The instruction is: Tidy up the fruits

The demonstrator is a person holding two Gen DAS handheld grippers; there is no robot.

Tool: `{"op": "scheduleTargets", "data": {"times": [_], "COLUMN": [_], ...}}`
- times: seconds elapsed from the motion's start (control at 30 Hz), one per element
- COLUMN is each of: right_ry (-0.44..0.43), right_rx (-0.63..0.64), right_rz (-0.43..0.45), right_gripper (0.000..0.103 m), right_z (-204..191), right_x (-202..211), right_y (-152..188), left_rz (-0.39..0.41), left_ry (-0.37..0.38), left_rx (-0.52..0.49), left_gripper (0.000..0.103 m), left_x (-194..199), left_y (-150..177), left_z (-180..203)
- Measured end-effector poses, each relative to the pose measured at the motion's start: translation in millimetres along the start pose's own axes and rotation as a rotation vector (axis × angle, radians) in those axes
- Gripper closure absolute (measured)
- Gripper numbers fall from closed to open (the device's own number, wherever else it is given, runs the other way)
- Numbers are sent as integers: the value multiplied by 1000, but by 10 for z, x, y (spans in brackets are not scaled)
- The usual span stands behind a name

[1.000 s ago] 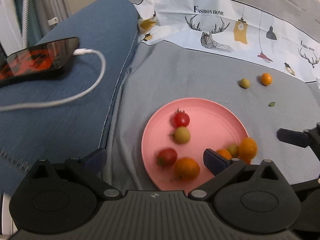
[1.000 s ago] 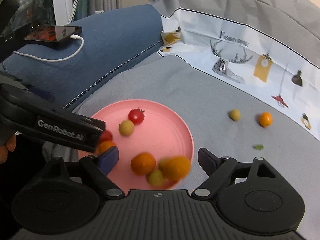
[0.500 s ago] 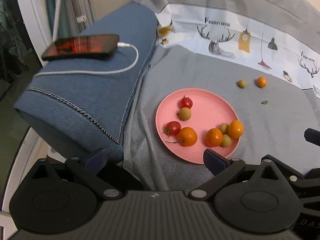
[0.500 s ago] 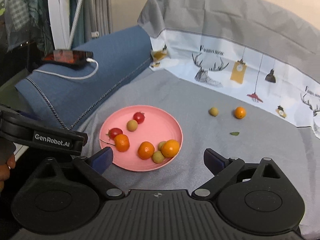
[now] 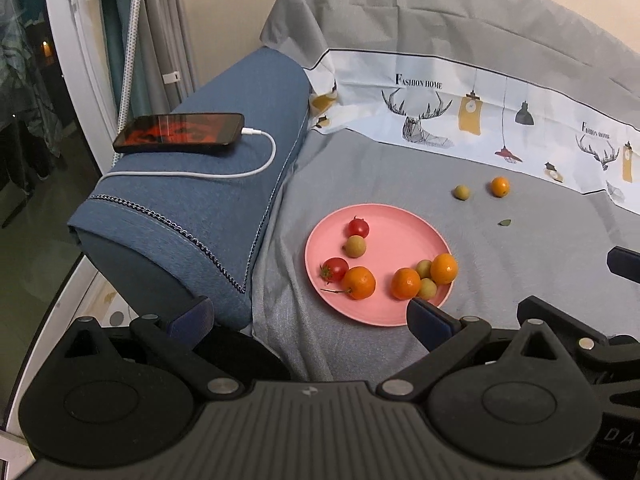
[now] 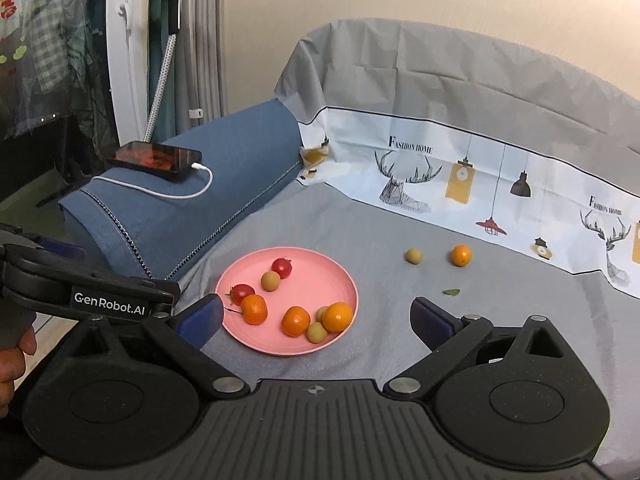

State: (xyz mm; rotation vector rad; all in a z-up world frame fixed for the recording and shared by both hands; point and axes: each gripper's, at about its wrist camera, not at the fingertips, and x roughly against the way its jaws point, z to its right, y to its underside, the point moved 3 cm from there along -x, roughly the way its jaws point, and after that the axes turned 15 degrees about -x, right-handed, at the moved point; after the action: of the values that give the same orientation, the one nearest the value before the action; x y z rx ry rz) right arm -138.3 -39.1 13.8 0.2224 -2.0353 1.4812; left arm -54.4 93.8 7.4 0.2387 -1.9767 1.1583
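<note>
Seven fruits sit on the pink plate (image 6: 320, 276), which lies on the grey cloth (image 6: 360, 232) near its left edge, just beside the blue cushion (image 6: 240, 160). Toward the plate's far rim are a red cherry tomato (image 6: 282, 267) and a yellow-green fruit (image 6: 270, 281), close together. At the near-left rim a second cherry tomato (image 6: 242, 293) touches a small orange (image 6: 253, 309). At the near-right rim two more oranges (image 6: 296, 321) (image 6: 337, 317) cluster with two small green fruits (image 6: 317, 332).

Two pieces are not yet gathered: a green fruit (image 6: 413, 255) and an orange (image 6: 461, 255) lie on the cloth well apart from the plate, toward the far edge below the printed border, with a small leaf (image 6: 452, 291) nearer the front. So the job looks mostly done, with those two likely left to bring in.

The left gripper (image 5: 308, 316) and the right gripper (image 6: 316, 316) both hover at the near edge of the cloth, jaws spread wide and holding nothing. A phone (image 5: 180, 134) on its charging cable rests on the cushion, clear of the work.
</note>
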Motion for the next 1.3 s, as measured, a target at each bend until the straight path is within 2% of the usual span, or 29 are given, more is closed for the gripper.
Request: {"op": "scheduleTargets", "data": {"times": [0.47,1.3], "right_ry": [-1,-3], "right_rx": [0,-17], "right_rz": [18,-21], "right_gripper": [3,3], "right_z": [-17,13], "right_x": [93,-1], "right_y": [23,35], "left_rz": [10,-16], "left_ry": [-1,0], "left_rx": [1,-8], "left_gripper": [0,0], "left_x": [59,-39], "left_y": [23,15], "left_z": [-20,-3]}}
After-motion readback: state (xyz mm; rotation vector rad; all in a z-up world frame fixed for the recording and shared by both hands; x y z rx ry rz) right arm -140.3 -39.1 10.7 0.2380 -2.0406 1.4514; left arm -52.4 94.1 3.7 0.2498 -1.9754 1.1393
